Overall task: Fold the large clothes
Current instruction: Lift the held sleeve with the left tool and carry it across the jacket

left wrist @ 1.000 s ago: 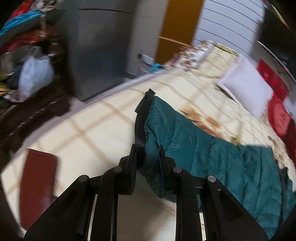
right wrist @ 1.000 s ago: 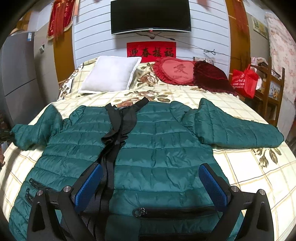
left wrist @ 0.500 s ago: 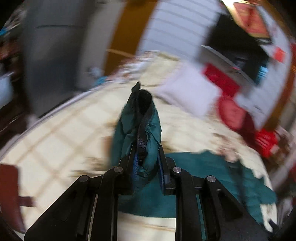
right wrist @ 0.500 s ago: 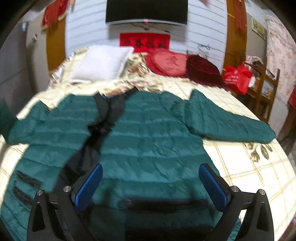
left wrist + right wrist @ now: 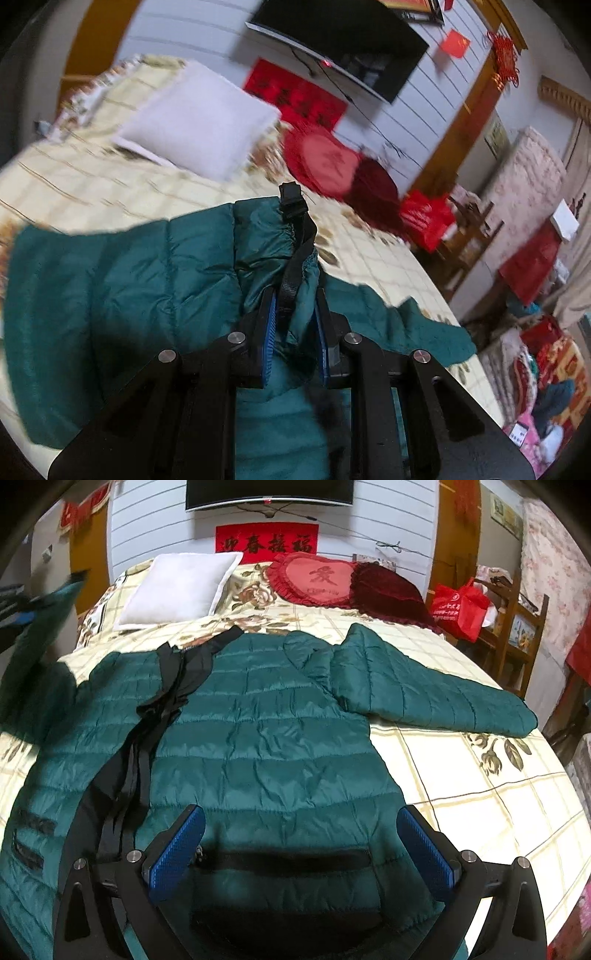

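The left gripper (image 5: 293, 325) is clamped tight on the cuff (image 5: 284, 236) of the green jacket's sleeve. A second ago that sleeve lay flat out on the bed (image 5: 480, 775), off to the side. Now it is lifted up and swung in over the jacket (image 5: 266, 738), so the first fold has likely begun. The jacket lies spread on the bed, front up, with its other sleeve (image 5: 436, 690) stretched out flat to the right. The right gripper (image 5: 301, 843) hangs over the bottom edge of the jacket with its blue pads (image 5: 177, 849) wide apart, holding nothing. That other sleeve probably needs folding in next.
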